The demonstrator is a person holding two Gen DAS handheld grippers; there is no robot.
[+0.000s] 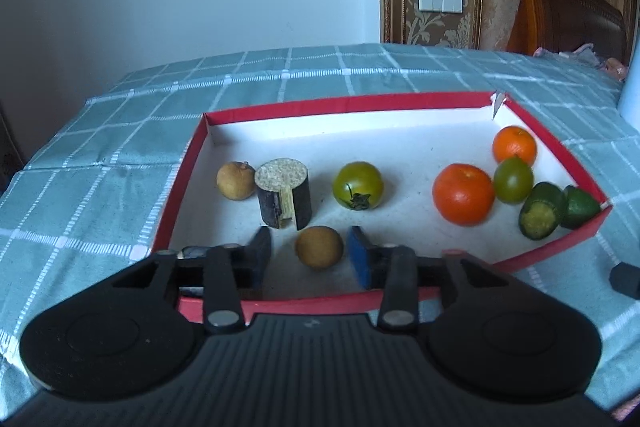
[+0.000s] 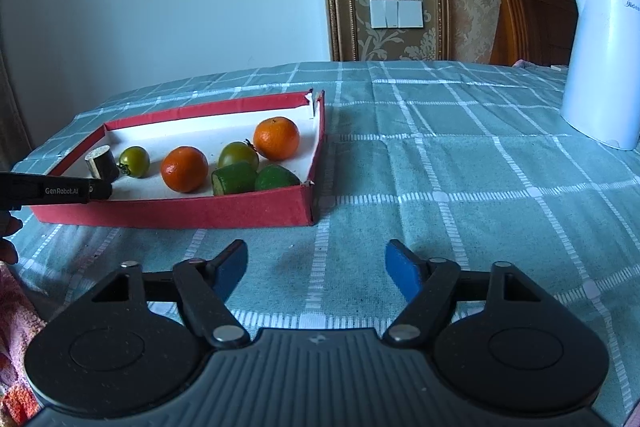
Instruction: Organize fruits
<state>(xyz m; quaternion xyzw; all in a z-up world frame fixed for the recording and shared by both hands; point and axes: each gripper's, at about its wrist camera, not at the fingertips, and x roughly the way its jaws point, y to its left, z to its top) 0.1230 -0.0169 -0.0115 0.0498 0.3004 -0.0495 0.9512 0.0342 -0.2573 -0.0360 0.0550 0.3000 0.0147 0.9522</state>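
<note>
A red-walled box (image 1: 344, 103) with a white floor holds the fruit. My left gripper (image 1: 310, 253) is open inside its near edge, jaws either side of a small brown round fruit (image 1: 319, 247), not touching it. Beyond lie another brown fruit (image 1: 235, 180), a dark cut cylinder piece (image 1: 284, 193), a green tomato (image 1: 358, 185), two oranges (image 1: 463, 193) (image 1: 515, 144), a second green tomato (image 1: 513, 179) and two green cut pieces (image 1: 541, 211). My right gripper (image 2: 316, 267) is open and empty over the cloth, right of the box (image 2: 200, 213).
A green checked cloth (image 2: 440, 167) covers the table. A white electric kettle (image 2: 604, 63) stands at the far right. A wooden headboard (image 2: 528, 11) and wall switches are behind. The left gripper's body (image 2: 56, 191) shows at the box's left end.
</note>
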